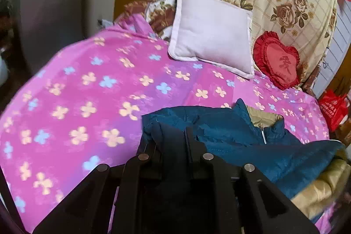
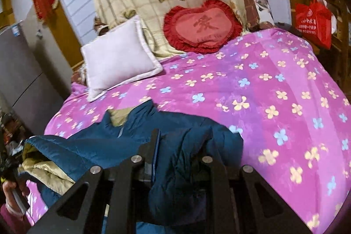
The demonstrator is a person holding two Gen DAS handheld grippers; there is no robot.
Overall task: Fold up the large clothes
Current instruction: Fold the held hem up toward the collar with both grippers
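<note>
Both the left gripper (image 1: 173, 135) and right gripper (image 2: 175, 142) pinch bunched folds of the blue jacket (image 1: 230, 135), which lies at six o'clock on the pink bedspread (image 1: 87, 91), so its slippery padding may slide free if lifted unevenly.

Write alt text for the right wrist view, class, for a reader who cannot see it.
The right tool grips a bunched teal padded jacket with tan lining, on a pink flowered bedspread. Behind lie a pale square pillow and a red heart-shaped cushion.
</note>
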